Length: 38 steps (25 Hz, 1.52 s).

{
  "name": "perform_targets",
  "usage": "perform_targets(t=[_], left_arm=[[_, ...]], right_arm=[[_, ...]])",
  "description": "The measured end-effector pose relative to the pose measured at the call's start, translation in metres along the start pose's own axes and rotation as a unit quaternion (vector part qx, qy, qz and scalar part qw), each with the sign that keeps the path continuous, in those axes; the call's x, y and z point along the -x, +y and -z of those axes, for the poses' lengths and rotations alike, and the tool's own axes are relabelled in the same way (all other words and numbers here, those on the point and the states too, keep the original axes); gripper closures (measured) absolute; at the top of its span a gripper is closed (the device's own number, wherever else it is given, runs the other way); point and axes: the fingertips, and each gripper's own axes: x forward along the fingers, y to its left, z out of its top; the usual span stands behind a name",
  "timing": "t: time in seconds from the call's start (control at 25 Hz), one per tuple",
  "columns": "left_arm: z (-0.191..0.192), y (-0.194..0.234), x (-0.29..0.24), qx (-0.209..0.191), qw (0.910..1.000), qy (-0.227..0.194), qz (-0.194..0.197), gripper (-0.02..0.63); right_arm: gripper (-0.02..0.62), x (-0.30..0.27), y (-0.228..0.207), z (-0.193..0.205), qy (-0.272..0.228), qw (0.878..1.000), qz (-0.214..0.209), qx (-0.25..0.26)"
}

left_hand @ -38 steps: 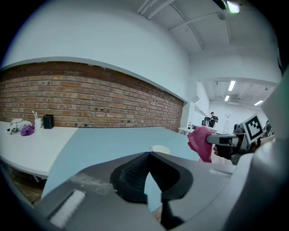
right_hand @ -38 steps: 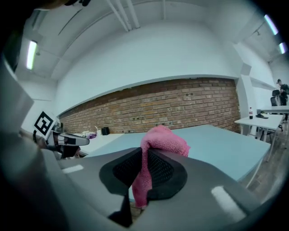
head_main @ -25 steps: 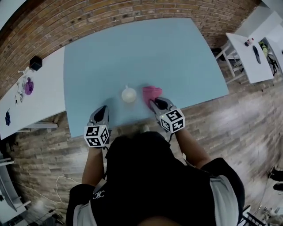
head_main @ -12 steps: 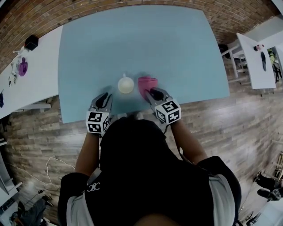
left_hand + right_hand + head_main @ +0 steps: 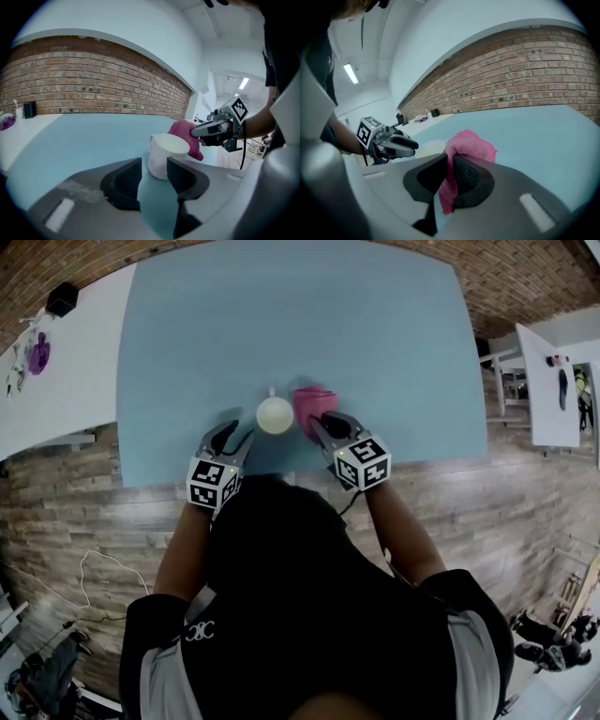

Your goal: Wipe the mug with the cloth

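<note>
A white mug stands upright on the blue table, near its front edge. Right of the mug is a pink cloth, and my right gripper is shut on it. In the right gripper view the cloth is pinched between the jaws and bunches up beyond them. My left gripper is just left of the mug and apart from it. Its jaws have just been opening and hold nothing. In the left gripper view the mug stands right beyond the tips of the left gripper.
A white side table at the left carries a black box and a purple thing. Another white table stands at the far right. The floor is wood planks, and a brick wall runs behind the blue table.
My left gripper has moved forward and down towards the mug, and its jaws have parted. The right gripper, still holding the pink cloth, has shifted slightly beside the mug.
</note>
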Motion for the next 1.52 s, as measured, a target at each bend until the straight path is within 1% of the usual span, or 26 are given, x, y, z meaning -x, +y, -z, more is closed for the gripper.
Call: perform_targets(t=[0.12,0.2,0.28,0.4,0.52,0.6,0.64,0.72,0.8,0.84,0.92,1.0,1.08,1.16,1.24,1.4,1.44,1.52], left_arm=[[0.003,-0.002,-0.008,-0.012,0.9996,0.012,0.024,0.413],[0.006,-0.005,-0.013,-0.015,0.9991,0.017,0.037,0.413],[0.010,-0.006,-0.016,-0.008,0.9988,0.022,0.044,0.413],[0.014,-0.006,-0.017,-0.005,0.9982,0.026,0.054,0.416],[0.014,-0.007,-0.018,-0.014,0.9973,0.029,0.067,0.421],[0.014,-0.009,-0.017,-0.019,0.9966,0.033,0.073,0.425],[0.015,-0.010,-0.017,-0.021,0.9962,0.036,0.076,0.425],[0.017,-0.011,-0.015,-0.024,0.9957,0.041,0.080,0.425],[0.018,-0.010,-0.013,-0.025,0.9953,0.043,0.083,0.425],[0.019,-0.009,-0.012,-0.025,0.9952,0.044,0.083,0.425],[0.019,-0.009,-0.010,-0.027,0.9951,0.045,0.083,0.425],[0.020,-0.009,-0.008,-0.029,0.9951,0.046,0.082,0.425],[0.022,-0.010,-0.007,-0.034,0.9947,0.050,0.084,0.425],[0.024,-0.011,-0.007,-0.033,0.9941,0.057,0.087,0.425],[0.025,-0.012,-0.007,-0.029,0.9940,0.060,0.088,0.425],[0.025,-0.011,-0.006,-0.024,0.9946,0.057,0.083,0.425],[0.025,-0.011,-0.006,-0.023,0.9947,0.057,0.082,0.425],[0.026,-0.013,-0.005,-0.023,0.9948,0.057,0.081,0.425]], right_arm=[[0.552,0.000,0.011,-0.016,-0.019,1.000,-0.010,0.008],[0.552,0.000,0.016,-0.030,-0.041,0.999,-0.005,0.009],[0.552,-0.003,0.016,-0.033,-0.046,0.999,0.003,0.008],[0.554,-0.017,0.013,-0.015,-0.020,1.000,0.006,-0.016],[0.554,-0.030,0.013,0.018,0.025,0.999,0.003,-0.037],[0.552,-0.033,0.015,0.036,0.045,0.998,0.002,-0.046],[0.554,-0.033,0.016,0.039,0.046,0.998,0.002,-0.050],[0.552,-0.031,0.015,0.030,0.028,0.998,0.000,-0.064],[0.554,-0.030,0.010,0.009,-0.005,0.995,-0.019,-0.096],[0.554,-0.032,0.007,-0.002,-0.016,0.993,-0.037,-0.114],[0.554,-0.040,0.005,-0.016,-0.013,0.987,-0.081,-0.136],[0.554,-0.050,0.006,-0.026,0.006,0.985,-0.117,-0.127],[0.554,-0.058,0.010,-0.038,0.016,0.985,-0.138,-0.104],[0.554,-0.065,0.014,-0.047,0.020,0.984,-0.152,-0.088],[0.554,-0.072,0.016,-0.043,0.035,0.982,-0.161,-0.087],[0.554,-0.087,0.005,-0.014,0.098,0.974,-0.159,-0.129],[0.554,-0.089,0.003,-0.011,0.107,0.972,-0.158,-0.135],[0.554,-0.088,0.003,-0.013,0.106,0.970,-0.163,-0.149]])
